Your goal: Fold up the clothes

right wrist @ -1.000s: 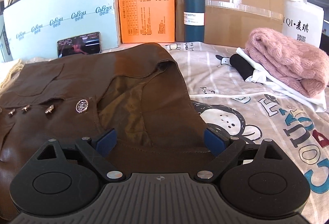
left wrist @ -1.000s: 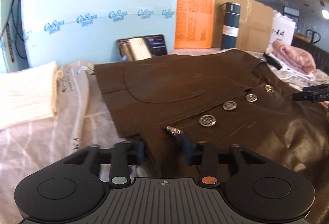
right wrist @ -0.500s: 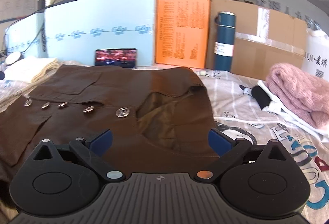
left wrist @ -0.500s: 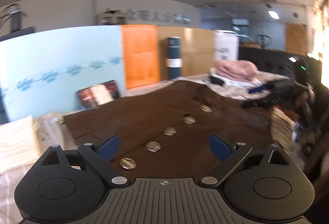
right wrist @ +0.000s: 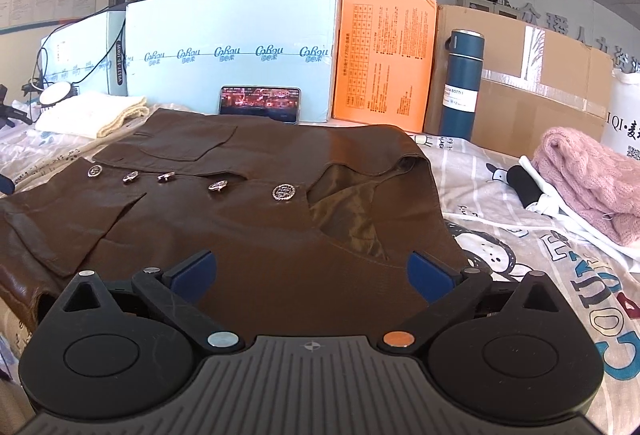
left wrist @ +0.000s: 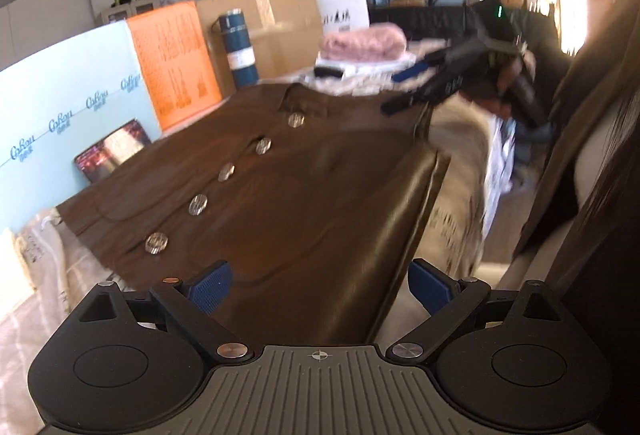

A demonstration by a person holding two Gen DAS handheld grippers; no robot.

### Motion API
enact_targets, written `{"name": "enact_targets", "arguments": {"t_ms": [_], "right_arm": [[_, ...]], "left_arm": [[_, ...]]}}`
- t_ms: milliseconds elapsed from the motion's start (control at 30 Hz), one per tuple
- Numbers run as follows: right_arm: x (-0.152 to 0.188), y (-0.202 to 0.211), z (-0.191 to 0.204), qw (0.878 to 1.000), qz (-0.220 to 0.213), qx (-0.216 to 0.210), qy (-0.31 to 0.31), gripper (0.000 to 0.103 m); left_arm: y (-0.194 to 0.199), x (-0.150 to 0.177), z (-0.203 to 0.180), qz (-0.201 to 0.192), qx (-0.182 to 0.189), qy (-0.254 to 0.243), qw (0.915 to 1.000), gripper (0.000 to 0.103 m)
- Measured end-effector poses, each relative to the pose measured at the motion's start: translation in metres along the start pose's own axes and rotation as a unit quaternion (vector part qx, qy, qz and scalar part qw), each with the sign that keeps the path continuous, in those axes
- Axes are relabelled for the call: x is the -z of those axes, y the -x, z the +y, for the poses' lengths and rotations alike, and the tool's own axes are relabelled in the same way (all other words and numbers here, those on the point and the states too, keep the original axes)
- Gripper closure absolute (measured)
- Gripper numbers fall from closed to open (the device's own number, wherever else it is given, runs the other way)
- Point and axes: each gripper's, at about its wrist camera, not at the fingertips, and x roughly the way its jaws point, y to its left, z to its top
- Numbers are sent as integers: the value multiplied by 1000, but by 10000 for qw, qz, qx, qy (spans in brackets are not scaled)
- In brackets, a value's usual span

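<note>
A brown leather jacket [right wrist: 240, 227] lies flat on the bed, buttoned with several silver buttons [right wrist: 285, 192], collar to the right. My right gripper [right wrist: 312, 271] hovers open over its near shoulder, nothing between the fingers. In the left wrist view the same jacket [left wrist: 300, 187] runs away from me, its near edge hanging at the bed's side. My left gripper [left wrist: 320, 283] stands wide open just above the hem, pads clear of the leather. The right gripper [left wrist: 400, 89] shows at the far collar end, held by a person's hand.
A pink knit [right wrist: 580, 171] on white cloth lies at the right and a cream knit [right wrist: 92, 111] at the back left. A phone [right wrist: 260, 103], blue bottle [right wrist: 462, 83], orange box [right wrist: 384, 63] and cardboard box [right wrist: 532, 87] line the back. The bed's edge [left wrist: 460, 235] drops off right of the left gripper.
The left gripper's jaws, narrow around the jacket's hem a second ago, have spread wide; it rolled and swung toward the bed's side. The right gripper drew back a little and widened slightly.
</note>
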Motion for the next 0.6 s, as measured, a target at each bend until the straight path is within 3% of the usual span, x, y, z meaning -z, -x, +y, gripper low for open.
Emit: {"name": "enact_targets", "arguments": {"t_ms": [100, 367, 500, 533, 567, 600], "right_arm": [[1, 2, 0, 10000, -2, 0, 2, 0], [5, 3, -6, 9998, 146, 90, 75, 0], [9, 8, -11, 9991, 282, 145, 283, 0], [10, 10, -12, 9989, 313, 109, 327, 0], [11, 12, -13, 9987, 344, 73, 377, 0], [13, 14, -14, 9984, 375, 38, 428, 0]], "left_arm": [[-7, 4, -8, 252, -356, -379, 9983, 6], [-12, 0, -7, -74, -895, -870, 9922, 6], [-19, -3, -1, -143, -802, -831, 9932, 8], [-21, -3, 1, -141, -680, -790, 9945, 11], [-22, -4, 3, -134, -491, -764, 9958, 25], [-22, -4, 5, -129, -303, -731, 9968, 47]]}}
